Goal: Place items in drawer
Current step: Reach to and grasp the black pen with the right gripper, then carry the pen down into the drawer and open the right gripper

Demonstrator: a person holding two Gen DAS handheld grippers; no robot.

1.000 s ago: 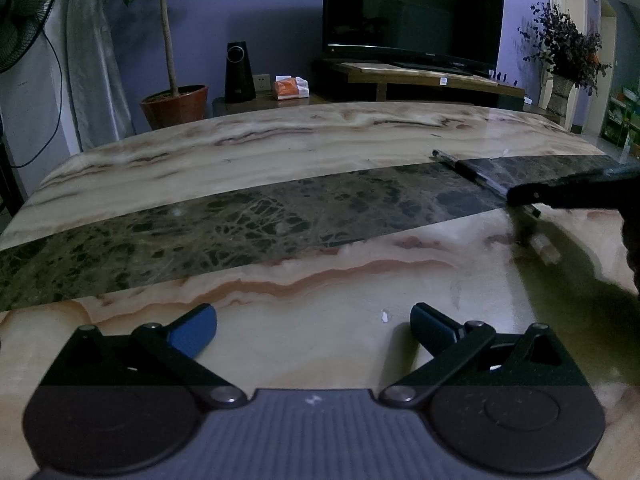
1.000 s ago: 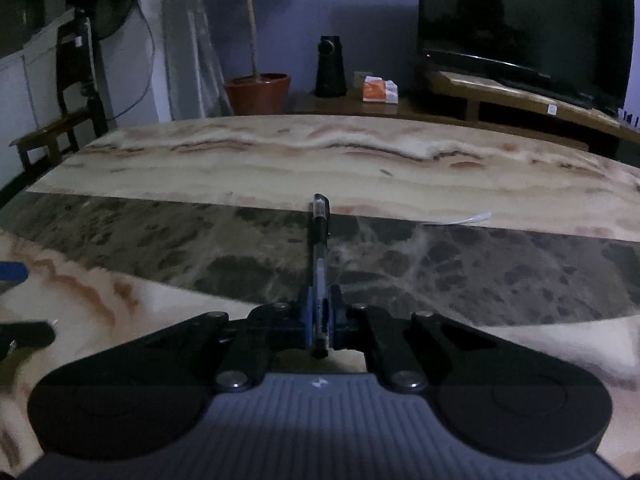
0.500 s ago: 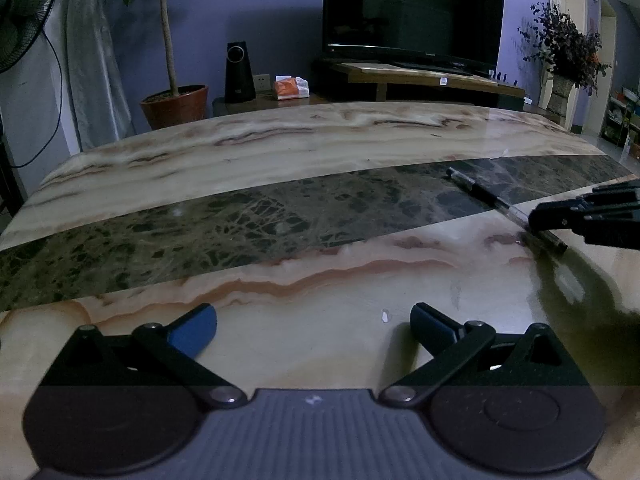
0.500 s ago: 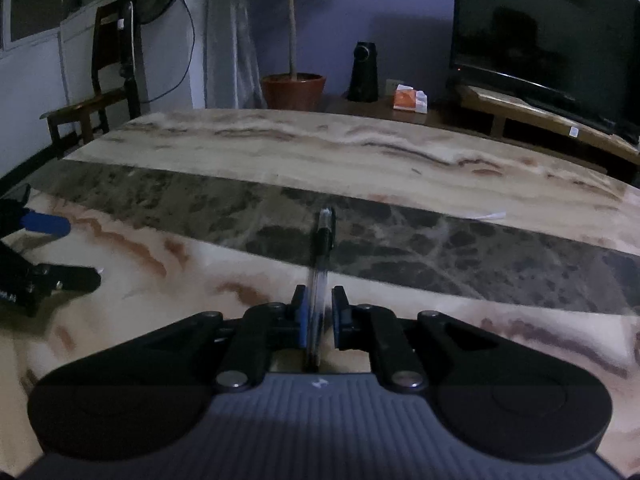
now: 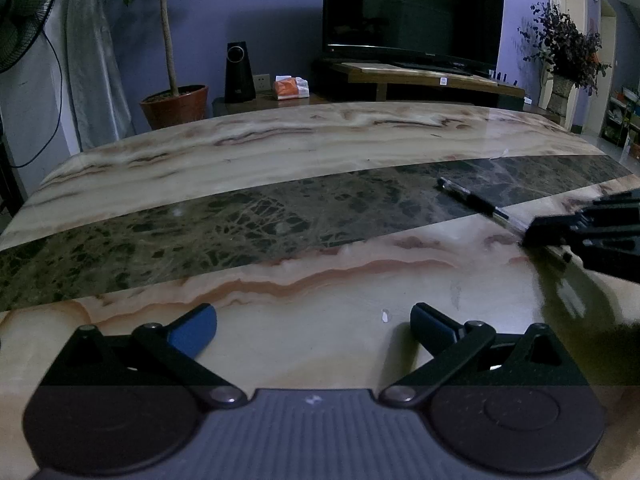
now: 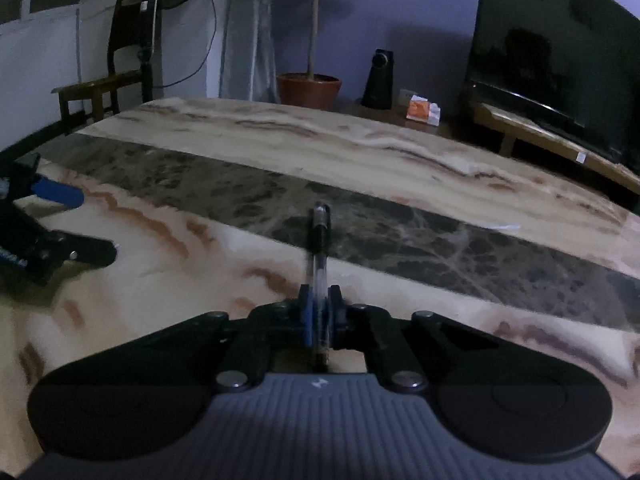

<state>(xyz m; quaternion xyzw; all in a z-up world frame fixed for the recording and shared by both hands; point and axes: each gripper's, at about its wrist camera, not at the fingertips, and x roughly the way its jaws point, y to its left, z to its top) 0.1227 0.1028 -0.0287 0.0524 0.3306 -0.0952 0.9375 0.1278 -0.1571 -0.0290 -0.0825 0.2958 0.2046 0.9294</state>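
A clear pen with a black cap (image 6: 319, 248) sticks forward out of my right gripper (image 6: 319, 304), which is shut on its barrel just above the marble table (image 6: 400, 152). In the left wrist view the same pen (image 5: 476, 202) shows at the right, held by the right gripper (image 5: 532, 234) over the border of the dark stone band. My left gripper (image 5: 312, 324) stands open low over the pale marble, with nothing between its fingers. It shows again in the right wrist view at the far left, as the left gripper (image 6: 64, 224). No drawer is in view.
The table (image 5: 280, 152) has a dark green band across its middle. Behind it stand a potted plant (image 5: 174, 100), a black speaker (image 5: 239, 72), an orange packet (image 5: 291, 87) and a television (image 5: 412, 8) on a low stand. A wooden chair (image 6: 120, 68) stands at the left.
The right gripper, shut on the pen, has swung round and drawn back toward the near right side of the table. The left gripper has stayed still and open.
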